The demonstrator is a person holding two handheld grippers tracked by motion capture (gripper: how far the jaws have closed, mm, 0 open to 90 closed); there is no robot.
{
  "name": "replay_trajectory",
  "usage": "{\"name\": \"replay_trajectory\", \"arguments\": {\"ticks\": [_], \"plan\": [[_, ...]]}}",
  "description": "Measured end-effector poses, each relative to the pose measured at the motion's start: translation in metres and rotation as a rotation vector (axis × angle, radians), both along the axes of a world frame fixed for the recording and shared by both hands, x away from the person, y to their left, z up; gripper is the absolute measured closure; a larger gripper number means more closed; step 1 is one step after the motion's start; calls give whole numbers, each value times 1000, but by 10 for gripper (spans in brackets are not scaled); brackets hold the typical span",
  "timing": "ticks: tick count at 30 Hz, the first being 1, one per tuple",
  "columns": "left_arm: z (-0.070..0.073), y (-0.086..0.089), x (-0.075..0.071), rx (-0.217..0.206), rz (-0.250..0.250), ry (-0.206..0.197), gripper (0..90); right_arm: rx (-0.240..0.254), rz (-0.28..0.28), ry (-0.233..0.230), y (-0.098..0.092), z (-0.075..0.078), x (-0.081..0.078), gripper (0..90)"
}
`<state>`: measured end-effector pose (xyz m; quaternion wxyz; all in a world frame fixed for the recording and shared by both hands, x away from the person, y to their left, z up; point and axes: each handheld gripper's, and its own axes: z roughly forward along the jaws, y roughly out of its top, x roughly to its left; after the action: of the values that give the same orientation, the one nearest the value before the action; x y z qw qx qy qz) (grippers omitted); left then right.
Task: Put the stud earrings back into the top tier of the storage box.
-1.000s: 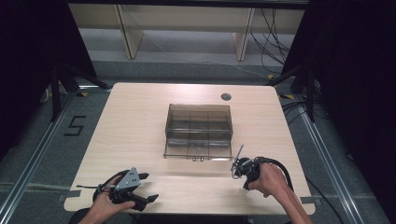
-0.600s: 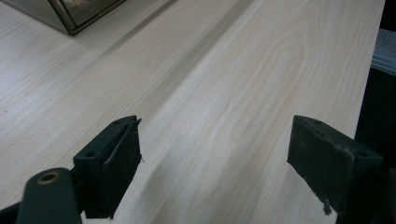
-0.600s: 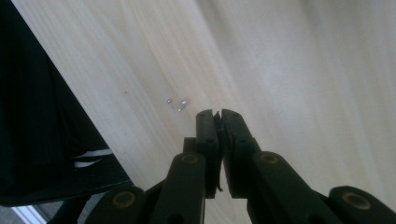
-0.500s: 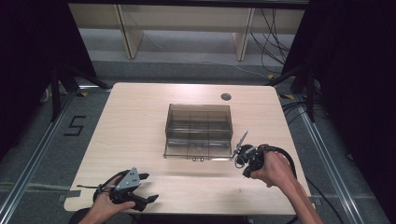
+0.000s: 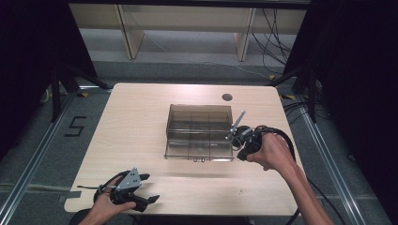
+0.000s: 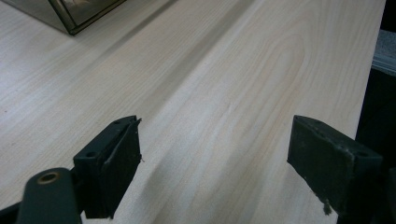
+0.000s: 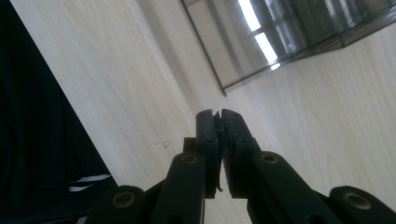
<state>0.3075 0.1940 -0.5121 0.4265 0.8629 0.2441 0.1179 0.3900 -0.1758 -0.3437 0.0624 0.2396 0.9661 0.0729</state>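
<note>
At the near left corner of the table (image 5: pixel 141 112) we see the left gripper (image 5: pixel 143 190), held in the left hand (image 5: pixel 105 206) and resting low over the wood. Its jaws stand wide apart, with bare tabletop between them and nothing held. Moving right, a smoky clear box (image 5: pixel 199 132) sits at the table's middle, its divided inside showing through the plastic; its long axis runs left to right, with the front wall facing us. Just beside the box's right side is the right gripper (image 5: pixel 231 133), held in the right hand (image 5: pixel 270 152). Its jaws are pressed together on nothing, pointing toward the box's right edge. A small dark round spot (image 5: pixel 227 97) lies behind the box.
</note>
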Motion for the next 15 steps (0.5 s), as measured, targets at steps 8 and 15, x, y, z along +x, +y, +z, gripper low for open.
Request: {"name": "replay_trajectory", "arguments": {"ticks": [8,15], "plan": [[0,1,1,14,-17,-16,166,15,38,4,24,-1,22,868],[0,0,-1,-23,-7,17,167,5,39,22,39,-12,42,868]]}}
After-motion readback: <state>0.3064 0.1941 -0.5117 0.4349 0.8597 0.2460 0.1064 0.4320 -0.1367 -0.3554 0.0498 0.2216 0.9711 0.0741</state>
